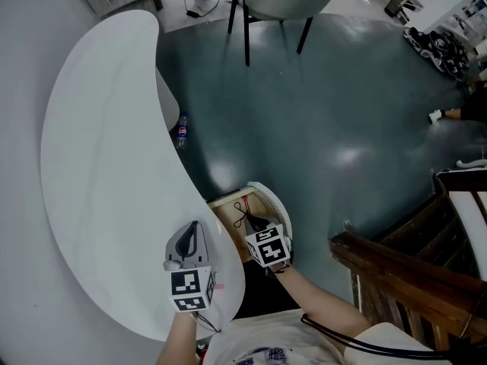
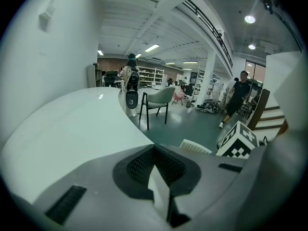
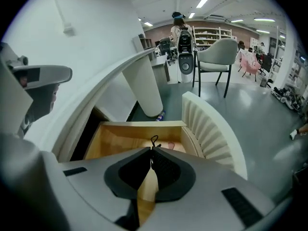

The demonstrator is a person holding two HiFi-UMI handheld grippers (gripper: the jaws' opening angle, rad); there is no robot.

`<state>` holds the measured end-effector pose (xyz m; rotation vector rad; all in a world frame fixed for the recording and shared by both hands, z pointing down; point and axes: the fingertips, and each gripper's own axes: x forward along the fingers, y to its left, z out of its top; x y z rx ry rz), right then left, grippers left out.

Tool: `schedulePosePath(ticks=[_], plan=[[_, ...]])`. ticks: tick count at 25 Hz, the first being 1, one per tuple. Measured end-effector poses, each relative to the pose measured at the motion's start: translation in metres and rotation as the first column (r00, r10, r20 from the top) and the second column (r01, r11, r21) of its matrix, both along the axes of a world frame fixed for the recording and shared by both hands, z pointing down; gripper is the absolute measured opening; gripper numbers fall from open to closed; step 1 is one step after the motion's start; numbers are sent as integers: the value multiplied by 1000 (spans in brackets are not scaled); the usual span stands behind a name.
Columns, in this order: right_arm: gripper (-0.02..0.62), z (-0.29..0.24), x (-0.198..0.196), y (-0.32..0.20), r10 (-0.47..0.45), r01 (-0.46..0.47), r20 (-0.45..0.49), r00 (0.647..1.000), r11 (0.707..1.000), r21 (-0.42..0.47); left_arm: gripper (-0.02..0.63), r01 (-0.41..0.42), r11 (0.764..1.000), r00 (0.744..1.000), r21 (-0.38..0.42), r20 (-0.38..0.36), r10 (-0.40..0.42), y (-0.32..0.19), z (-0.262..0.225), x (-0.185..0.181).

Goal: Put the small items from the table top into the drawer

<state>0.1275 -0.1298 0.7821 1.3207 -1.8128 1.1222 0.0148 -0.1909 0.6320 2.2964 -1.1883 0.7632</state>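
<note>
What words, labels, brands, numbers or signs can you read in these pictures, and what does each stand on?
No text can be read anywhere.
Marker cubes: black-and-white square patterns only, no letters or digits.
Bottle: label too small to read.
Background shelves: too blurred to read.

Right gripper (image 3: 152, 153) hides much of the drawer (image 3: 115, 138).

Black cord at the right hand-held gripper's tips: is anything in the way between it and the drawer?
Nothing visible is. The drawer is pulled out, its wooden inside open from above. The right hand-held gripper, which seems to pinch the black cord, hangs directly over that opening.
</note>
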Motion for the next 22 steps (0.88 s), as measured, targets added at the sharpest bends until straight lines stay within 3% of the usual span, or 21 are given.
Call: schedulePosePath(ticks=[13,22], plan=[[34,48,-2,-8,48,-48,9,999,998,-44,20,-54,998,997,25,56,52,-6,16,3],[34,68,-2,-9,-4,2,-22,1000,998,-70,20,-41,999,995,32,92,38,-10,26,3]])
